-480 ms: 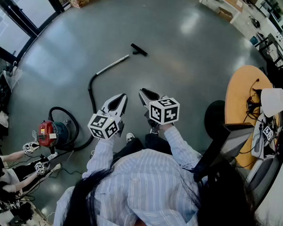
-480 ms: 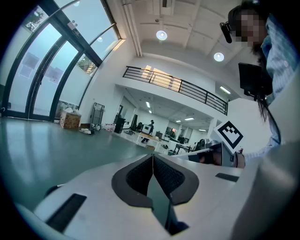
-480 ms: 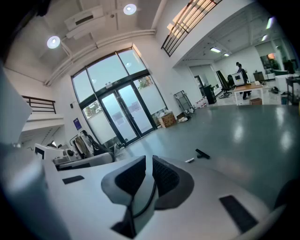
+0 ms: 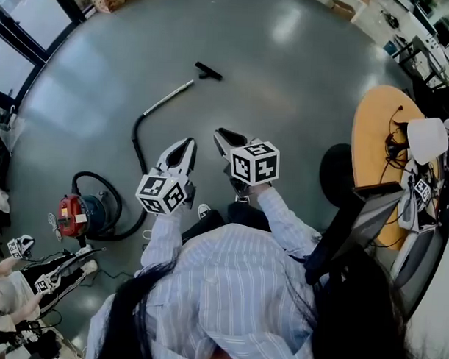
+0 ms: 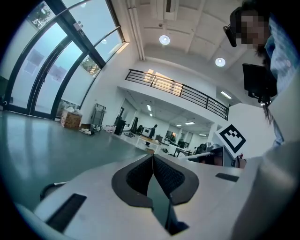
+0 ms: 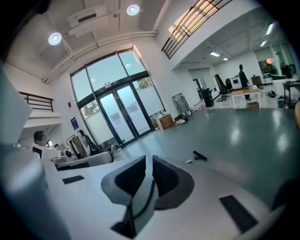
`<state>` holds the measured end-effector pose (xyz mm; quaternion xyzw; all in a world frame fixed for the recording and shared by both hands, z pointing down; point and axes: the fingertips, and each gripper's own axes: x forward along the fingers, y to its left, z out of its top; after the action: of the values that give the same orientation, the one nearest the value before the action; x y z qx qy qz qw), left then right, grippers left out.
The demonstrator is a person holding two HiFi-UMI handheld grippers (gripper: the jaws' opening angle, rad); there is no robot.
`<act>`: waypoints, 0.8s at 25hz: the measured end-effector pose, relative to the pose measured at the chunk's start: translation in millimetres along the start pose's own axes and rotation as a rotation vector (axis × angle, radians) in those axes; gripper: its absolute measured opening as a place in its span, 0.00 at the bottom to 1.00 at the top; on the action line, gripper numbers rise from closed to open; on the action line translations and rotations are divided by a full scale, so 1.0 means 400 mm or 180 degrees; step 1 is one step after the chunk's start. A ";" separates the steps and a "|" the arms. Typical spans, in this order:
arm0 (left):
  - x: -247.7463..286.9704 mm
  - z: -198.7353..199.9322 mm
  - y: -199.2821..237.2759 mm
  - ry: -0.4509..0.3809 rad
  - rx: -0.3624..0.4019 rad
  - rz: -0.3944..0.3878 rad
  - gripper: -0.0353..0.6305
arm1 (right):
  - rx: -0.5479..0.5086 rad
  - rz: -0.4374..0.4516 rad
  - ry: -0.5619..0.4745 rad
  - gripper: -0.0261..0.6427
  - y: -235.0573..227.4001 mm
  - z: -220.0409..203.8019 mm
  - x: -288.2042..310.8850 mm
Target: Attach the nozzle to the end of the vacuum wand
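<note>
Task stage: not yet begun; no part is in hand. The nozzle (image 4: 208, 71) lies on the grey floor (image 4: 301, 89) well ahead of you, just beside the far end of the vacuum wand (image 4: 168, 97) but not joined to it. The right gripper view shows a small gap between the black nozzle and the pale wand tip. The wand runs back into the black hose (image 4: 139, 146), which curves to the red canister (image 4: 78, 211) at your left.

You hold both grippers at chest height, well apart from these parts. The left gripper (image 4: 189, 142) has its jaws pressed together on nothing. The right gripper (image 4: 221, 133) has its jaws nearly together, with a thin slit between the pads and nothing in it.

Remaining, as judged from this layout: approach the parts, grasp the nozzle and the wand, align them, and push the nozzle onto the wand end.
</note>
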<state>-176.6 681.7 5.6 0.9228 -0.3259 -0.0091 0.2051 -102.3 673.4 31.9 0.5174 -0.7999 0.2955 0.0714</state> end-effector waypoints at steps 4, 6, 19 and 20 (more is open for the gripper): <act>0.014 -0.020 -0.014 0.0024 -0.0031 -0.0001 0.06 | 0.0101 0.0003 -0.0051 0.11 -0.023 0.003 -0.013; 0.020 -0.031 -0.020 0.0057 -0.0024 -0.0004 0.06 | 0.0046 -0.0012 -0.0043 0.11 -0.031 0.004 -0.018; 0.061 -0.057 -0.019 0.0085 -0.0109 0.0102 0.06 | 0.0103 0.0122 0.0014 0.11 -0.086 0.007 -0.018; 0.071 -0.058 -0.022 0.0086 -0.0108 0.0106 0.06 | 0.0112 0.0124 0.0023 0.11 -0.096 0.008 -0.019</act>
<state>-145.7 679.3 26.6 0.9137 -0.3382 0.0012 0.2253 -64.6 666.5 41.4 0.5019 -0.8042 0.3128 0.0595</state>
